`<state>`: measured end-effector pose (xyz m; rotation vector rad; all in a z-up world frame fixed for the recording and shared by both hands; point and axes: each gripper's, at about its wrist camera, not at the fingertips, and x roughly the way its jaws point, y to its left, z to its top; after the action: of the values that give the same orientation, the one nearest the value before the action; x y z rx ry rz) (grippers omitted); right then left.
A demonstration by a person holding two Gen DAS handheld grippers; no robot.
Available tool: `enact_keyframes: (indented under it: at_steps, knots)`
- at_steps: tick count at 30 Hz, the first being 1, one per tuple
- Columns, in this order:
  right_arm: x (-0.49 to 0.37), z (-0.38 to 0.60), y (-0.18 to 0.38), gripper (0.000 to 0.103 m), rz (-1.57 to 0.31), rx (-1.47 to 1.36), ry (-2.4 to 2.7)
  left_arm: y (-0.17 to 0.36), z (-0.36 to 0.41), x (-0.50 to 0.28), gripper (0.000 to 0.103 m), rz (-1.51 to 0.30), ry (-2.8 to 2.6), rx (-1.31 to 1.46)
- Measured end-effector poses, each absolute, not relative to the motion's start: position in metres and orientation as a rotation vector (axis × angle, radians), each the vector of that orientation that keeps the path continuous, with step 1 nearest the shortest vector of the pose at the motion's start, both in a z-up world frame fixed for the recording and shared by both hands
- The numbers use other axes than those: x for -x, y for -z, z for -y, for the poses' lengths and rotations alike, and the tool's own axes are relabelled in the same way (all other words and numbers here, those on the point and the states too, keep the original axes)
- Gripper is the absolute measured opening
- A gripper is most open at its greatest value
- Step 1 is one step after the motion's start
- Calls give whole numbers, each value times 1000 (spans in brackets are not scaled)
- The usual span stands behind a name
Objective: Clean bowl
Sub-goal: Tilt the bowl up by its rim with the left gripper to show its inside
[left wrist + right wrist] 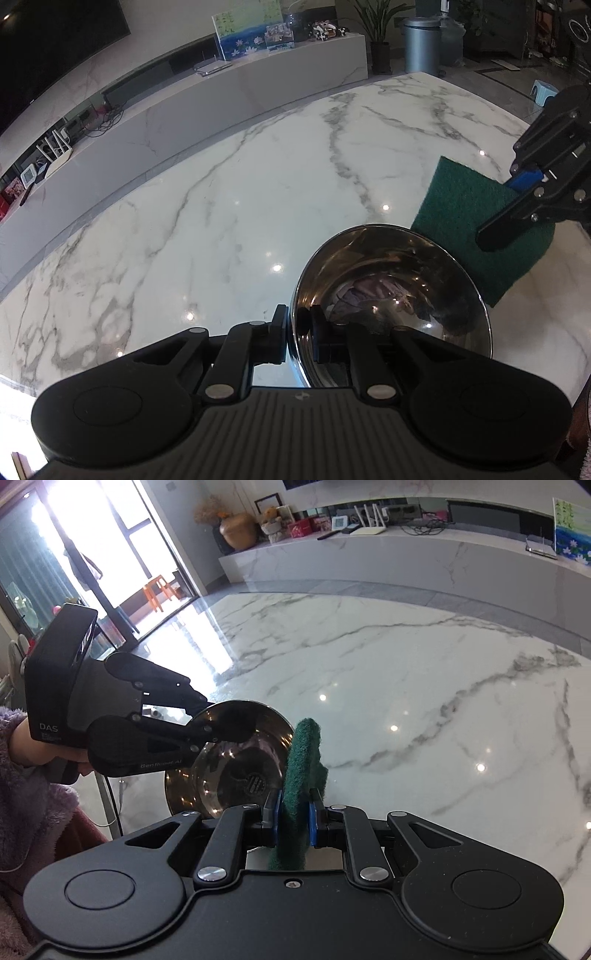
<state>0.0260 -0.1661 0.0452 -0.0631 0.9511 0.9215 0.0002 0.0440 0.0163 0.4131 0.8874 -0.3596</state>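
A shiny steel bowl (391, 291) is held tilted above the marble table (221, 206). My left gripper (299, 332) is shut on the bowl's rim, one finger inside and one outside. In the right wrist view the bowl (236, 768) shows its inside, with the left gripper (221, 727) clamped on its upper rim. My right gripper (293, 819) is shut on a green scouring pad (304, 760), held upright just right of the bowl. In the left wrist view the pad (476, 221) sits behind the bowl's far rim, with the right gripper (524, 184) on it.
A long marble TV console (207, 96) runs behind the table with routers, pictures and boxes on it. A grey bin (421, 44) and a plant stand at the back right. A glass door (110, 554) is at the left. My sleeve (22, 775) is at the left edge.
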Motion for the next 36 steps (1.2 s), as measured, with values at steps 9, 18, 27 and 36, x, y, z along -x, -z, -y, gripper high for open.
enact_keyframes:
  at_steps: [9,18,27,36]
  knots:
    - [-14,168,-23,13,-1015,-9,-895,-13,-47,-4,14,-893,341,-375]
    - [-1,168,-20,13,-1037,-25,-874,-8,-52,-8,17,-905,326,-315]
    - [6,167,-22,13,-1061,3,-825,-2,-57,-12,18,-929,302,-290]
    - [8,166,-25,13,-1052,-3,-802,4,-73,-13,40,-1035,230,-179]
